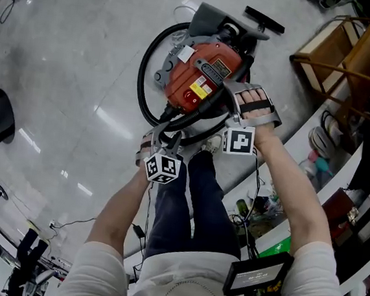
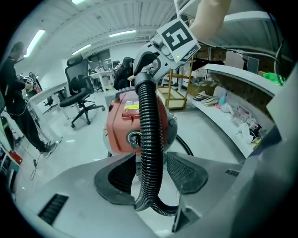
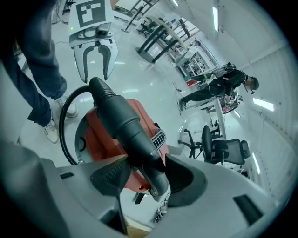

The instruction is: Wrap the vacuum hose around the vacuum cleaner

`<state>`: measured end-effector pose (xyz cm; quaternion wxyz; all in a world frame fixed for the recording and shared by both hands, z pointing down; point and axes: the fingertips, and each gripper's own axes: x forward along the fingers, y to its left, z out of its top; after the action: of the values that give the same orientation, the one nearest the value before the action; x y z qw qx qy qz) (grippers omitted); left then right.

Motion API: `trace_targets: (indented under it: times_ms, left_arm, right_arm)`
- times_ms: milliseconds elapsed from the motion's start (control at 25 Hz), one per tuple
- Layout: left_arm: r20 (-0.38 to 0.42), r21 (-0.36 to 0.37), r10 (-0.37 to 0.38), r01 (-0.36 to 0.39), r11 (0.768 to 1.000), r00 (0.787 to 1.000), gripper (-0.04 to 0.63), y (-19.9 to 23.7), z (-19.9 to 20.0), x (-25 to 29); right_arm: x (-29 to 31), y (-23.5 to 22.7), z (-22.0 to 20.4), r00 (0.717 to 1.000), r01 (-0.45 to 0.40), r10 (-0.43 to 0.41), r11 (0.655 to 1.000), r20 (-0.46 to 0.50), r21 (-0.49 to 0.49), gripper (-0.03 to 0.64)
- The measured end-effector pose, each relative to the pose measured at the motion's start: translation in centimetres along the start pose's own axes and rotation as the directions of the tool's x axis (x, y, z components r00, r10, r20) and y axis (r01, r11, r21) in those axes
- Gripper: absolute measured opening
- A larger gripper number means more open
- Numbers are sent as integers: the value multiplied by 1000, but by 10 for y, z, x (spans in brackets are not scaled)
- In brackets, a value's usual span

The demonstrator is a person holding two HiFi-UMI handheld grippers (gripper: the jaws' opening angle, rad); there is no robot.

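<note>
Our left gripper [image 2: 149,158] pinching the ribbed hose [image 2: 150,121], our right gripper [image 3: 146,162] clamped on its grey cuff [image 3: 123,118], both held just above the red vacuum [image 1: 201,80], which sits on the floor [image 1: 82,69]

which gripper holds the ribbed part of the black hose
The left gripper clamps the ribbed black hose; the right gripper holds the smooth dark grey tube end.
</note>
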<state>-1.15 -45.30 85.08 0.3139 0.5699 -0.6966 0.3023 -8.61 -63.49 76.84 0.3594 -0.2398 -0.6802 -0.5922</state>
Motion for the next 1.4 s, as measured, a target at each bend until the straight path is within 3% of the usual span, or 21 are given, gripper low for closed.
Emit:
trace_targets:
  times_ms: [360,1040,1400]
  left_arm:
    - [-9,-9,27,-27,1000,1000,204,16,1,-6]
    - [-13,-12,22,-22,1000,1000,204,17,-2,-9]
    - [-3,-22,28,-28,999,1000,204,23,5,-12]
  right_arm:
    - [11,-24,12,1000,-17,18,998,-13,66,233]
    - [11,-18,2,994,-84,96,972,-46,218,265]
    - [7,-27,12,991,-112,125,972,-55,207,279]
